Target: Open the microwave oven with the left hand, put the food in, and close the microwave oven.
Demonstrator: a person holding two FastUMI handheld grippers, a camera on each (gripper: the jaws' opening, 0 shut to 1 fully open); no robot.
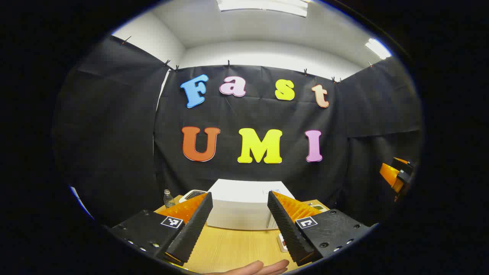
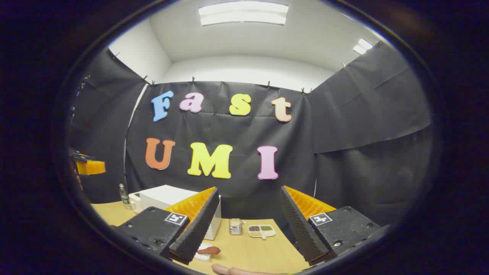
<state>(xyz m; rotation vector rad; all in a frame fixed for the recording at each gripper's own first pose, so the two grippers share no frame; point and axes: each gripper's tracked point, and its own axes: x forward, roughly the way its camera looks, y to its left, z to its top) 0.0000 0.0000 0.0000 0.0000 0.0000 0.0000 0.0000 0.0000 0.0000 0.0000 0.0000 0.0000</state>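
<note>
The white microwave point(image 1: 240, 208) stands on the wooden table point(image 1: 229, 248) against the back wall, straight ahead of my left gripper point(image 1: 240, 195) and some way off; its door looks shut. The left gripper is open with nothing between its fingers. In the right gripper view the microwave point(image 2: 160, 196) is to the left. The food point(image 2: 209, 251), a reddish-brown piece on a small white tray, lies on the table in front of it. My right gripper point(image 2: 249, 190) is held above the table, open with nothing in it.
A small bottle point(image 2: 123, 194) and a white device point(image 1: 192, 195) stand left of the microwave. A small jar point(image 2: 235, 226) and a two-compartment dish point(image 2: 261, 230) sit to its right. A hand point(image 1: 254, 267) shows at the bottom edge. Black cloth walls close in the table.
</note>
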